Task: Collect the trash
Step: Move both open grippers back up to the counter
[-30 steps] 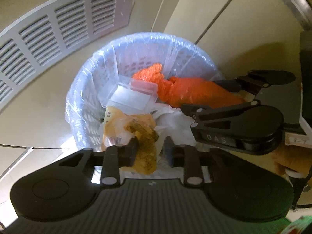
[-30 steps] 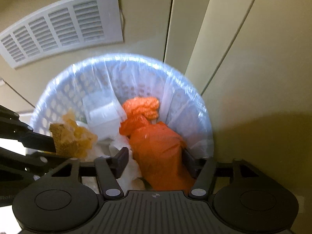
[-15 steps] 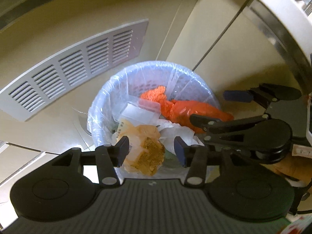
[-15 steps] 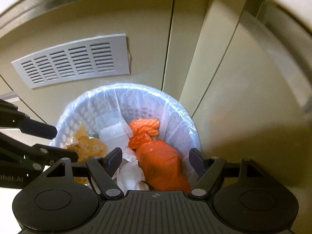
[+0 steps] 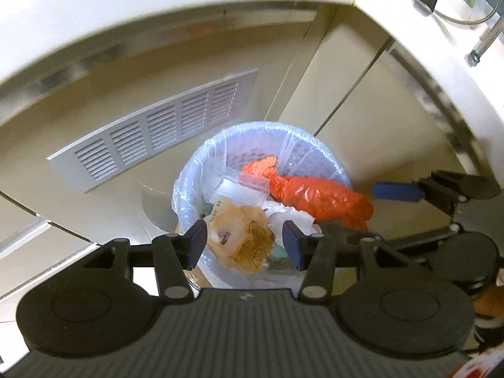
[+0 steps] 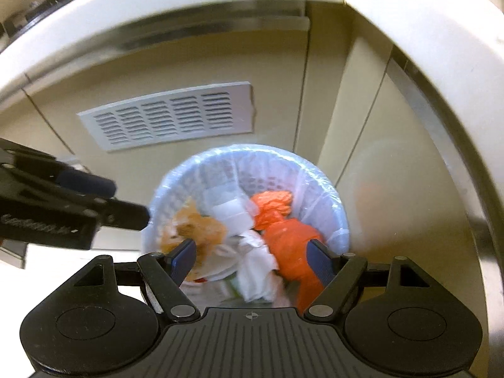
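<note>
- Left wrist view: the left hand-held gripper hangs above the trash bin, its fingers spread and nothing between them.
- The bin, lined with a clear plastic liner, stands on the floor against a beige cabinet, just below and right of a grey vent grille.
- Inside the bin lie an orange plastic bag on the right, a yellowish bag with a brown lump at the near side, a clear plastic tray toward the back, and crumpled white paper between them.
- The right hand-held gripper sits at the bin's right rim, its fingers apart and empty.
- Right wrist view: the right hand-held gripper is spread wide over the bin, gripping nothing.
- The orange plastic bag fills the bin's right side, white paper its middle, the yellowish bag its left.
- The left hand-held gripper reaches in at the bin's left rim; the vent grille is on the cabinet above the bin.
</note>
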Available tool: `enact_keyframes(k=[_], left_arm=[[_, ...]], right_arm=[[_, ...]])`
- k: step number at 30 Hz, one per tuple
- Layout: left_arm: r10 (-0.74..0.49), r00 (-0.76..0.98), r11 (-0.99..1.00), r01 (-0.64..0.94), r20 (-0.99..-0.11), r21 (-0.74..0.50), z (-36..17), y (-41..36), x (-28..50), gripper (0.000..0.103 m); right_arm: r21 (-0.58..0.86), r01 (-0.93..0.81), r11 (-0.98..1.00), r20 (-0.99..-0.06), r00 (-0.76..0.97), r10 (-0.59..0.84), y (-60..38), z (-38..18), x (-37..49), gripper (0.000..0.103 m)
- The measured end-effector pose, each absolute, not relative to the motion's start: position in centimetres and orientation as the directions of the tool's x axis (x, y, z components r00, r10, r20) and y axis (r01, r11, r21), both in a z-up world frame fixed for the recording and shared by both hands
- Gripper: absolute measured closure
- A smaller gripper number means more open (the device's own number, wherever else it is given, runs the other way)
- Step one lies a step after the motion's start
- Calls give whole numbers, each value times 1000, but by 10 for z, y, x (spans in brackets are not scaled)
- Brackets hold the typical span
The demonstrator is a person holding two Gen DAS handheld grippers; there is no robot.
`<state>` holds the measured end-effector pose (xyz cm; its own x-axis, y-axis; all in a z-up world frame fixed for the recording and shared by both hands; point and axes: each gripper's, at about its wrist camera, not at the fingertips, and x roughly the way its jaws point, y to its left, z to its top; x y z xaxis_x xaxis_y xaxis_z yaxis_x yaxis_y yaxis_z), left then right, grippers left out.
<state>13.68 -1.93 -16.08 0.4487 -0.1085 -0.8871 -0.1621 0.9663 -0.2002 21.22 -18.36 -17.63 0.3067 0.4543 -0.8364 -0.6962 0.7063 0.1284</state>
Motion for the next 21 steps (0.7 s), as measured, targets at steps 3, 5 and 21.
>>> enact_keyframes(k=[3, 5, 21], left_arm=[[-91, 472, 967, -168, -877, -191, -146, -18, 133, 55], [-85, 487, 966, -172, -869, -191, -136, -17, 131, 54], [-55, 633, 967, -159, -772, -199, -57, -17, 123, 52]], right_arm=[[149, -688, 711, -825, 309, 473, -185, -160, 208, 26], [152, -684, 714, -817, 320, 480, -185, -148, 208, 26], [136, -681, 719, -720, 431, 544, -193, -73, 217, 26]])
